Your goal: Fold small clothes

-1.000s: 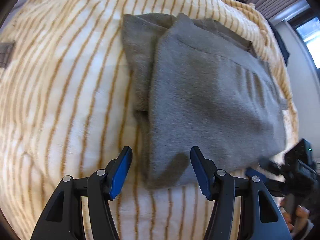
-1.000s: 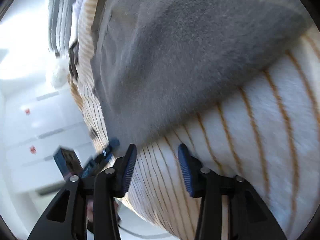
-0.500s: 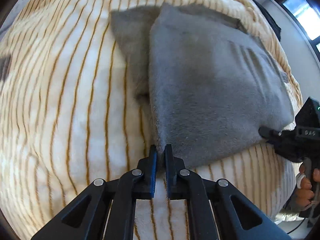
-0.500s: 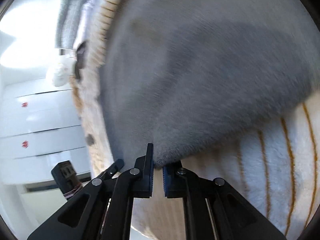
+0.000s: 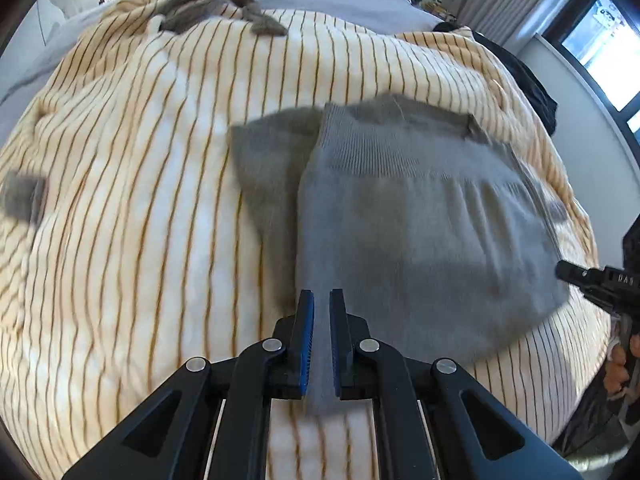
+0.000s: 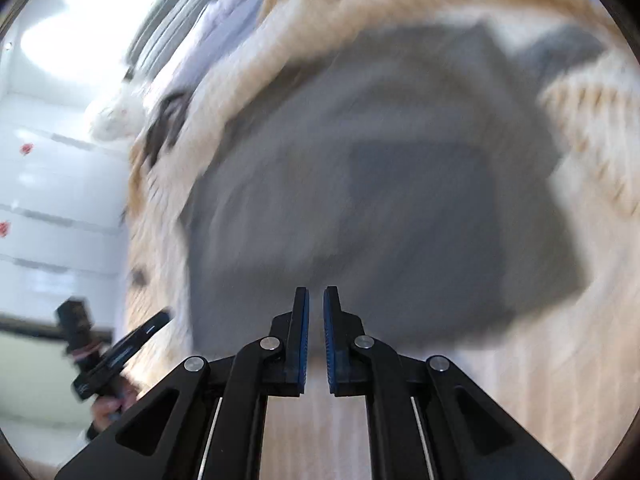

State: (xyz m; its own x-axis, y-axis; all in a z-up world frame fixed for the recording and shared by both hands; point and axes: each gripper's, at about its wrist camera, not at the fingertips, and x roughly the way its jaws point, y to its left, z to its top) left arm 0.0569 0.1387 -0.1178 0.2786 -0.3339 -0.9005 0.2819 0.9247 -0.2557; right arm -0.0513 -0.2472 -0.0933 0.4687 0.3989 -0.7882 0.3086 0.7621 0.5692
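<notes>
1. Left wrist view: looks forward and down from close above the near edge of the grey garment (image 5: 420,232), across the striped blanket (image 5: 140,200).
2. Right wrist view: faces the grey garment (image 6: 380,200) from its opposite corner, equally close, heavily blurred.
3. Shared: the garment and surrounding blanket; each view shows the other gripper at the garment's side.

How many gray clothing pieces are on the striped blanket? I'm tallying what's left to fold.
3 visible: the gray garment pinched by both tongs, a crumpled brownish-gray piece at the blanket's far edge, and a small gray piece at far left. Others may be hidden.
</notes>
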